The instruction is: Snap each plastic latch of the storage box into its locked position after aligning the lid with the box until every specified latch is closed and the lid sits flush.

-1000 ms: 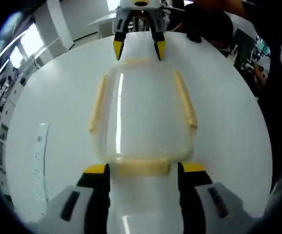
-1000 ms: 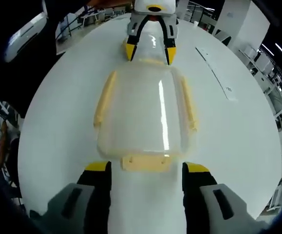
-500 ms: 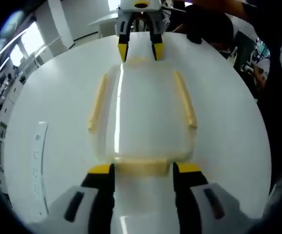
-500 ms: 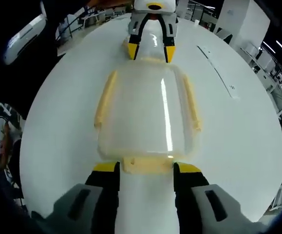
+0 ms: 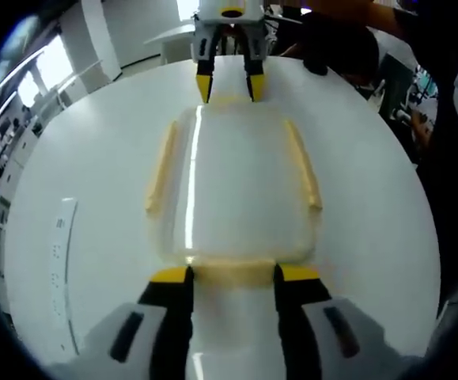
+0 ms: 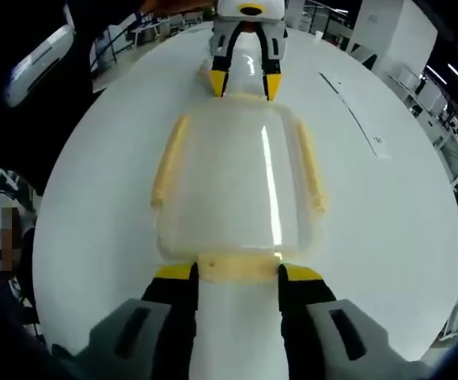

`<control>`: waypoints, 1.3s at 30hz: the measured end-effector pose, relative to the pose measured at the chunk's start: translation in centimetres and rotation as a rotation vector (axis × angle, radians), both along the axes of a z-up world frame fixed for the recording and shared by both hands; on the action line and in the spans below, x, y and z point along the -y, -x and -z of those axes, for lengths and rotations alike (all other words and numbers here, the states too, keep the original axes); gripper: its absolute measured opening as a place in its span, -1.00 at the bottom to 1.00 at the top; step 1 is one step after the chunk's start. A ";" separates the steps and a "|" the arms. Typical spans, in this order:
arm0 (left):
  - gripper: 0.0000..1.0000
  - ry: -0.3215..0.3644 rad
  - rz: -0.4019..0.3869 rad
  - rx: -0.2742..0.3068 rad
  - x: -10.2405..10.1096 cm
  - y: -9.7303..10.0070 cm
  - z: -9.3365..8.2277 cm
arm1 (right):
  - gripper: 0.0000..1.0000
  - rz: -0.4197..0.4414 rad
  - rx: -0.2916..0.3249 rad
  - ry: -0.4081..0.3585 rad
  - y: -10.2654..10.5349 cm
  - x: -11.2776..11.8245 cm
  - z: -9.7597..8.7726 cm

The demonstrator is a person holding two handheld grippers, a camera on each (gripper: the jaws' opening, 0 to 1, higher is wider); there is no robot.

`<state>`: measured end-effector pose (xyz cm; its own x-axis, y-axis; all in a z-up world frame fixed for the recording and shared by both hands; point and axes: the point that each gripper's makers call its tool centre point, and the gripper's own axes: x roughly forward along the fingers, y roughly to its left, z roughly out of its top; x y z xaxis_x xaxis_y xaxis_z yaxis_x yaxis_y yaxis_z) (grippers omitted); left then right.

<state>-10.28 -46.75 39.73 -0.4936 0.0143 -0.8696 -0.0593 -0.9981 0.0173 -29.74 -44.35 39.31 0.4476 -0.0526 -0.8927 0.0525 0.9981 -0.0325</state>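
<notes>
1. Storage box (image 5: pixel 232 190) sits mid-bench (image 5: pixel 94 158), centre frame in both views. Long axis runs bottom-to-top of frame, straight from one gripper to the other.
2. Left gripper (image 5: pixel 231 275): fingers part-open, straddling the near end latch (image 5: pixel 232 271) at lower centre. Tips look to touch or nearly touch the latch ends; no clamp visible.
3. Right gripper (image 6: pixel 237 273): same pose at the opposite end latch (image 6: pixel 236 269), fingers part-open either side of it.
4. Each gripper is nearest its own end latch; the other one shows at top centre of each view, at the far end.
5. Box: clear plastic with pale yellow latches. Lid (image 6: pixel 232 186) looks aligned and flush. Side latches (image 5: pixel 159 170) lie along both long edges; cannot tell if they are locked.
6. Judgement: next move is pressing both end latches home.
</notes>
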 end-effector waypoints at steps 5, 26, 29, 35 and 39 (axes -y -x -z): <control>-0.20 0.001 0.006 0.002 0.0 0.0 0.0 | -0.20 -0.007 0.002 0.001 0.0 0.1 0.0; -0.23 0.024 0.006 0.023 0.4 -0.1 -0.1 | -0.24 0.018 0.010 -0.005 -0.2 0.0 0.0; -0.23 0.030 0.010 0.031 0.4 -0.2 -0.1 | -0.24 0.018 0.008 -0.013 -0.3 -0.1 -0.1; -0.23 0.029 0.015 0.036 0.1 -0.5 -0.4 | -0.24 0.020 0.000 -0.024 -0.6 -0.5 -0.1; -0.23 0.036 0.023 0.039 -0.2 -0.5 -1.0 | -0.24 0.018 -0.006 -0.028 -0.6 -0.9 -0.3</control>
